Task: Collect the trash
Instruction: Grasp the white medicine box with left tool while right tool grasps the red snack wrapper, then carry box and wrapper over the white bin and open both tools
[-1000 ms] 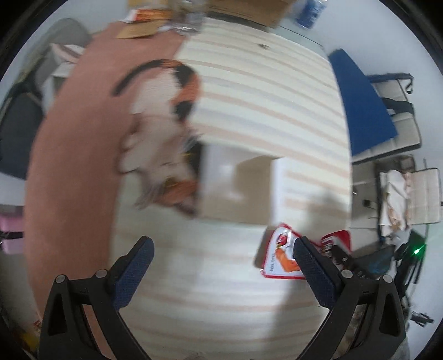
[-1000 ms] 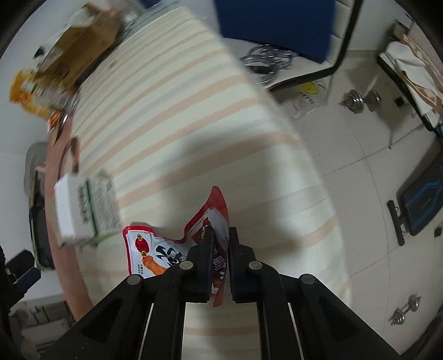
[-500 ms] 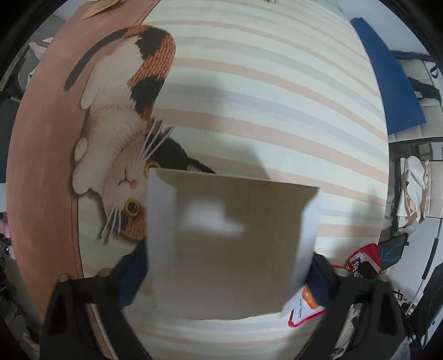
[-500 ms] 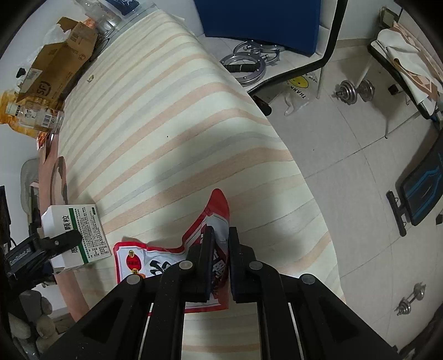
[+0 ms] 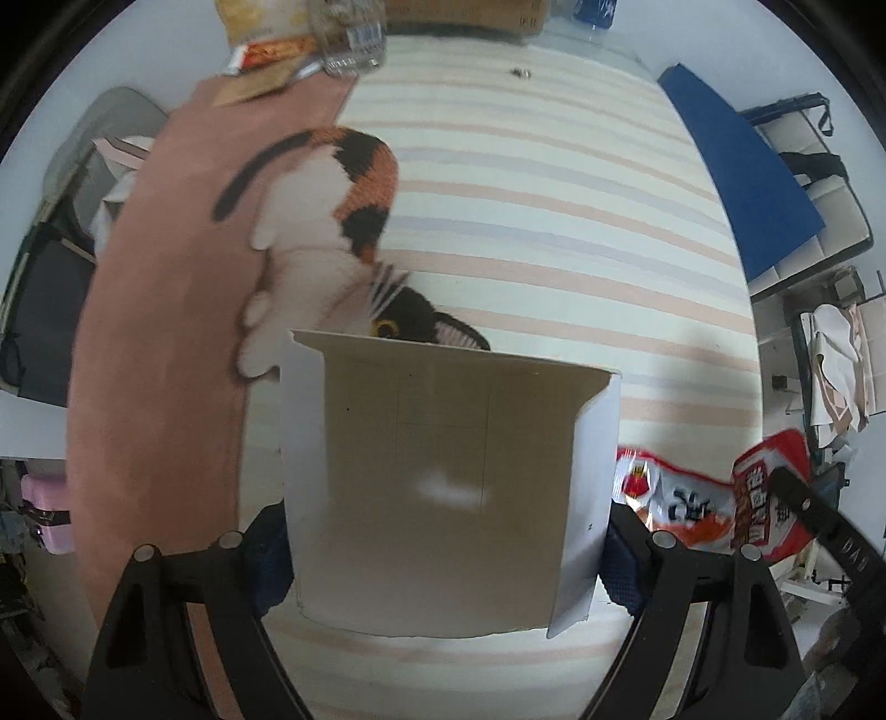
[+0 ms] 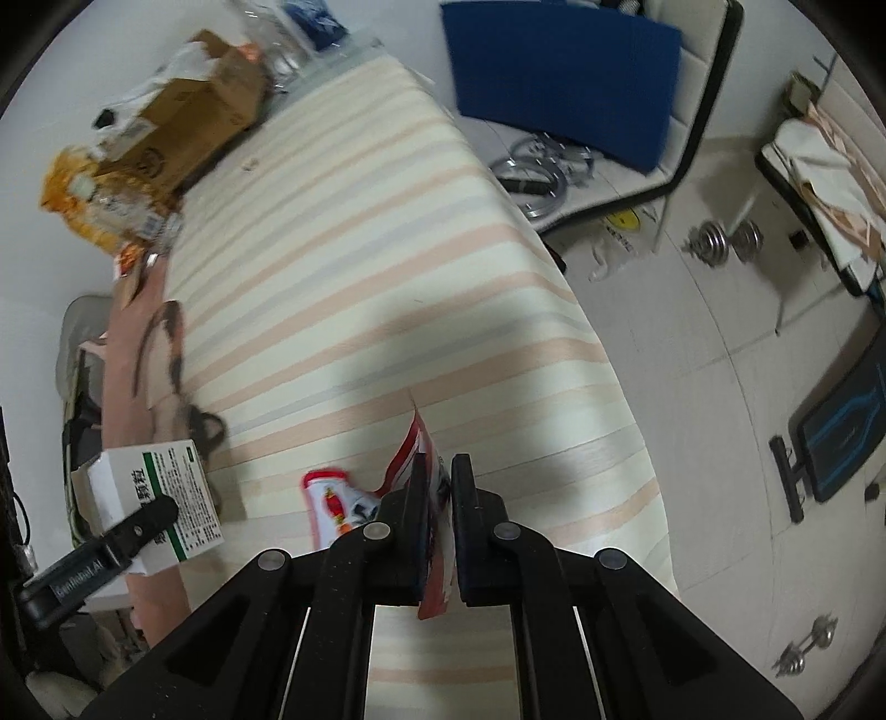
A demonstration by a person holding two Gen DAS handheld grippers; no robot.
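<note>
Both grippers point steeply down over the striped tablecloth (image 6: 354, 266), each carrying one piece of trash. The left gripper (image 5: 443, 548) has just narrowed its jaws onto the opened medicine carton (image 5: 443, 487); its pads press both side walls, the open end facing the camera. The right gripper (image 6: 437, 520) is clamped shut on a red snack wrapper (image 6: 332, 504), which hangs out to the left of its fingers.

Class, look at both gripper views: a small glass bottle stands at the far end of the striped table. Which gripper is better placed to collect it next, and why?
Neither is free. The left gripper straddles the white box; the right gripper is shut on the red snack wrapper. The bottle stands nearer the left side, so probably left, once it drops the box.
</note>
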